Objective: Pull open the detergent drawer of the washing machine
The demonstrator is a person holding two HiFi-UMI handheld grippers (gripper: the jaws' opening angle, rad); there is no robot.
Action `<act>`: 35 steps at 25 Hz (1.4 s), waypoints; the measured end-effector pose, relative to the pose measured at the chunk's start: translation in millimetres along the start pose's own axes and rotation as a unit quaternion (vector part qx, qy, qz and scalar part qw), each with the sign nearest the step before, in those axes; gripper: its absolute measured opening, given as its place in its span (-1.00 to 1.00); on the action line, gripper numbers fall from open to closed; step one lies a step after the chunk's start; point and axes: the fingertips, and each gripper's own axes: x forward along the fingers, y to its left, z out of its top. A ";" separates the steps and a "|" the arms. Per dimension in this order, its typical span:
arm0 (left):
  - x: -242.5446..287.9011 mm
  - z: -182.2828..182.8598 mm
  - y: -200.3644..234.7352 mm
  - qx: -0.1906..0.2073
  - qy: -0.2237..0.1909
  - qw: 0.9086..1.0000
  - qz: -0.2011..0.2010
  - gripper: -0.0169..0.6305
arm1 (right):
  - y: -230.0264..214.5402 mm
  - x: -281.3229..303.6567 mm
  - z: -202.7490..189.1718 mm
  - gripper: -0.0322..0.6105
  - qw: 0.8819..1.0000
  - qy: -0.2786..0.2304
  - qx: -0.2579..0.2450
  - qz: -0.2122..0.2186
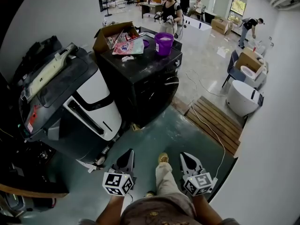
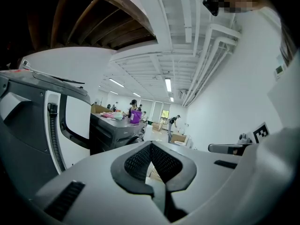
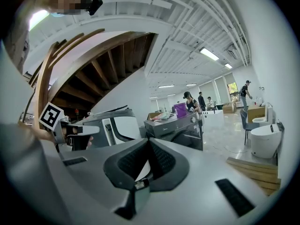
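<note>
Left claw (image 1: 127,157) closed and empty, right claw (image 1: 188,159) likewise, both well apart from dark washing machine (image 1: 140,81), its front apparently shut.

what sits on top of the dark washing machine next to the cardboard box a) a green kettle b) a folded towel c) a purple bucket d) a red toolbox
C: the head view shows a purple bucket standing upright on top of the dark washing machine, just right of the open cardboard box.
</note>
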 end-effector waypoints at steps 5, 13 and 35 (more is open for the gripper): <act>46.4 6.2 27.1 0.002 0.003 1.000 0.009 -0.88 | -22.0 55.0 7.0 -0.91 1.000 0.000 0.006 0.010; 136.7 31.7 74.7 0.002 0.007 0.999 0.037 -0.88 | -64.9 163.4 27.6 -0.91 0.999 0.018 0.013 0.043; 310.1 97.1 126.2 0.001 -0.004 0.994 0.105 -0.88 | -170.2 360.7 96.9 -0.90 0.991 0.026 0.046 0.125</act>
